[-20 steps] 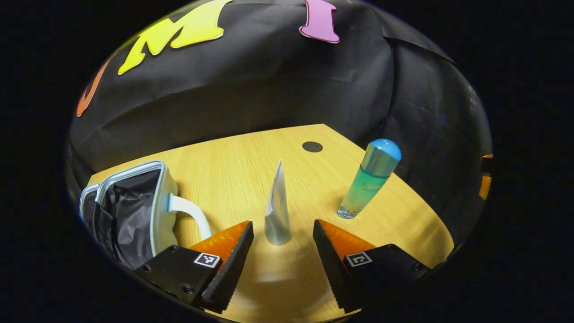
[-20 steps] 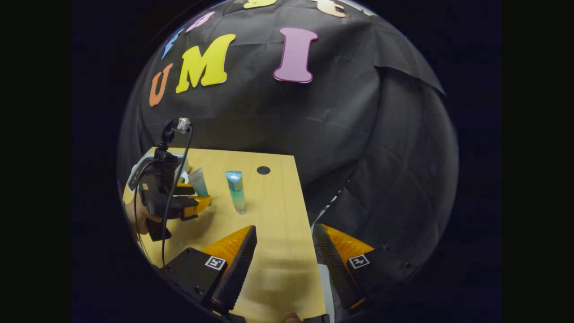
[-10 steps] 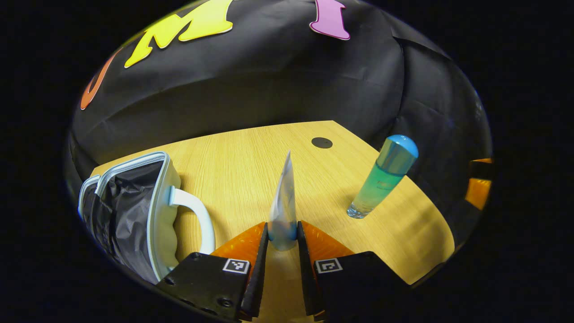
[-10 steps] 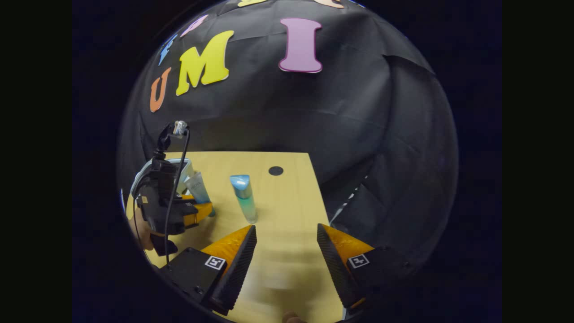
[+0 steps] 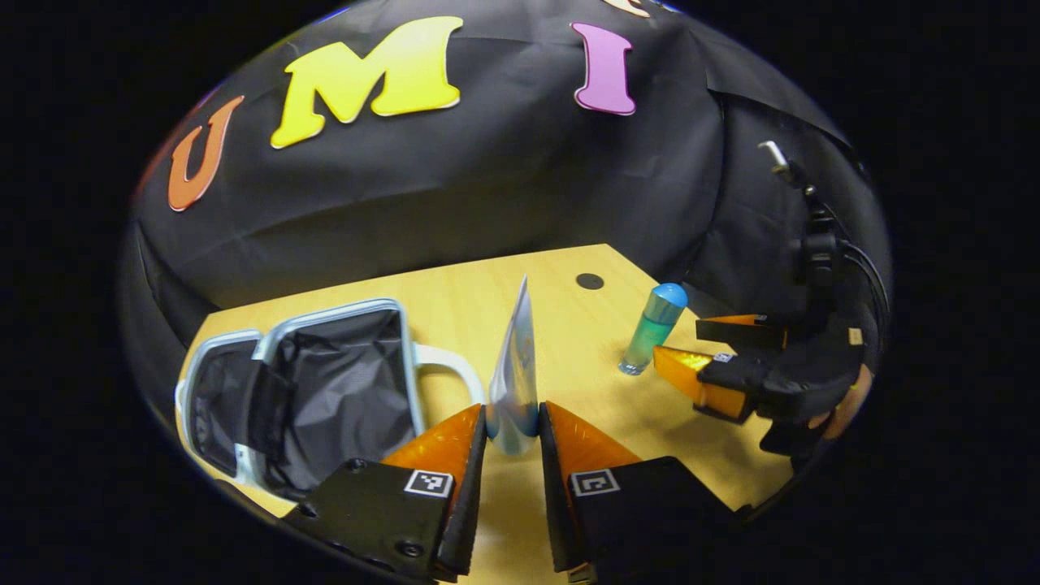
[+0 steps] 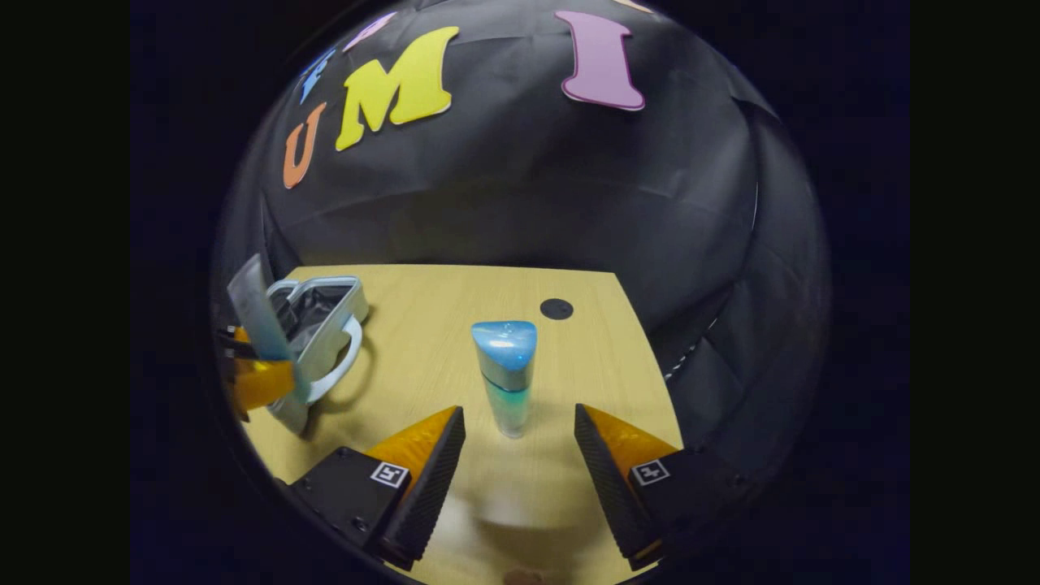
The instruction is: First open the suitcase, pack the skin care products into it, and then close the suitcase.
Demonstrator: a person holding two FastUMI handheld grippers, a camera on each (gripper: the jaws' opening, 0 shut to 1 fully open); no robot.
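Pale wooden tabletop [image 5: 455, 296] backed by black cloth walls forms the work area. From the left gripper view, the small white-edged suitcase with dark fabric lining [image 5: 325, 382] lies open at nine o'clock, its white handle toward centre. The left gripper [image 5: 512, 435] is clenched on the cap end of the pale silvery-blue squeeze tube [image 5: 517, 357], which stands between the orange fingers; half a second ago the grasp was just made with the tube standing on the table, and the tube now appears lifted clear, though the contact point beneath is not plainly visible. The right gripper [image 6: 513, 443] has advanced on the upright green liquid bottle with a blue cap [image 6: 505, 378] and stands with fingers spread either side of it, not yet touching. The same bottle sits at two o'clock of the left gripper view. Judgement: opening is complete, the first product is in transit to the suitcase, and the second awaits a grasp; closing remains.
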